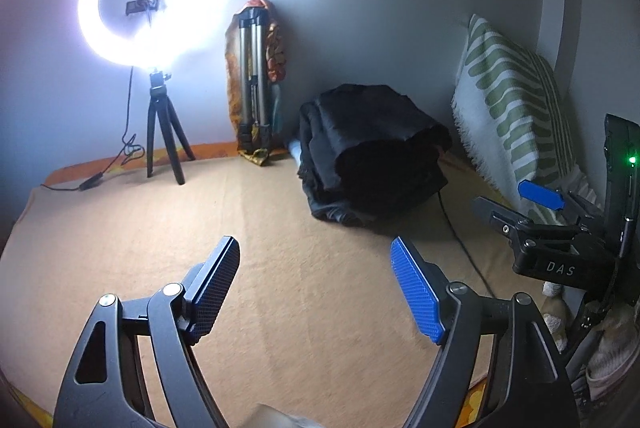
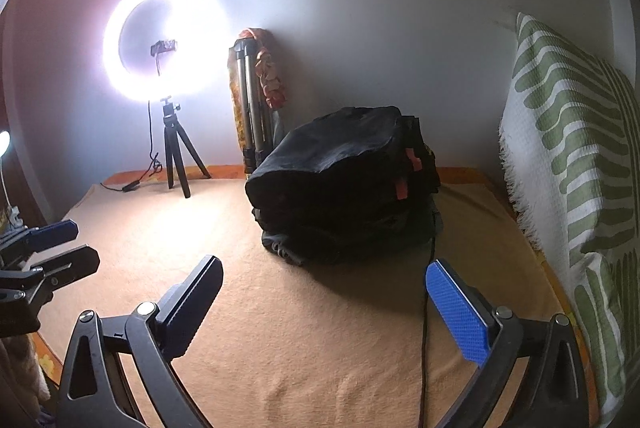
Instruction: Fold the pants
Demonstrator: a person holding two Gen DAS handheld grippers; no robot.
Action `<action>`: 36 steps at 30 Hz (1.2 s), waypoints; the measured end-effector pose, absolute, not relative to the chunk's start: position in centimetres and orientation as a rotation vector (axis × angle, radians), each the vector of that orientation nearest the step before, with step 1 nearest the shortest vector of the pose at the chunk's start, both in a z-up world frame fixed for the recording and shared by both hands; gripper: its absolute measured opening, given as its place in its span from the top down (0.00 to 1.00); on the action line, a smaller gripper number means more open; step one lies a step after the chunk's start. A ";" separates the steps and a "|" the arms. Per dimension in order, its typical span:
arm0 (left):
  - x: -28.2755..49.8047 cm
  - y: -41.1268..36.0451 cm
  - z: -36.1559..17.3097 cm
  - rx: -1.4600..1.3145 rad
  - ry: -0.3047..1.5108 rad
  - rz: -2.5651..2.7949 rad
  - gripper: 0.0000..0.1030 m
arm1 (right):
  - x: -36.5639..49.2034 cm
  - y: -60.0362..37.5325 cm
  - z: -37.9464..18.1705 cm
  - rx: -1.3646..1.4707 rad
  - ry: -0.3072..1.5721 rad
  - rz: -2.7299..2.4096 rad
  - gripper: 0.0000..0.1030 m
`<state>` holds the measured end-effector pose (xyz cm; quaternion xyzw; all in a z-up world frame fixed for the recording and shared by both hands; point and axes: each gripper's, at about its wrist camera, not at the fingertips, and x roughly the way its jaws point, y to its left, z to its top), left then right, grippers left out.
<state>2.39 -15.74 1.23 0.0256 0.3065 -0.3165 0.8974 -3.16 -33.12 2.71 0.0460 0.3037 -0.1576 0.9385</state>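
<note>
A stack of dark folded pants (image 1: 372,156) sits on the tan blanket (image 1: 260,228) near the back wall; it also shows in the right wrist view (image 2: 344,184), with orange tags on its right side. My left gripper (image 1: 316,268) is open and empty, held above the blanket in front of the stack. My right gripper (image 2: 324,288) is open and empty, just in front of the stack. The right gripper also shows at the right edge of the left wrist view (image 1: 516,200), and the left gripper at the left edge of the right wrist view (image 2: 68,244).
A lit ring light on a small black tripod (image 1: 164,132) stands at the back left, with its cable on the blanket. A folded tripod (image 1: 252,88) leans on the wall. A green-striped pillow (image 2: 572,156) stands at the right. A black cable (image 2: 426,308) runs along the blanket.
</note>
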 end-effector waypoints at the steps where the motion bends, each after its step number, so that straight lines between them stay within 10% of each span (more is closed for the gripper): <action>1: 2.4 -15.6 1.1 0.056 0.634 -0.649 0.24 | -3.1 -33.0 2.6 0.088 0.620 -0.321 0.00; 36: 1.5 -14.3 0.6 0.080 0.628 -0.622 0.24 | -2.7 -32.2 1.0 0.093 0.627 -0.299 0.00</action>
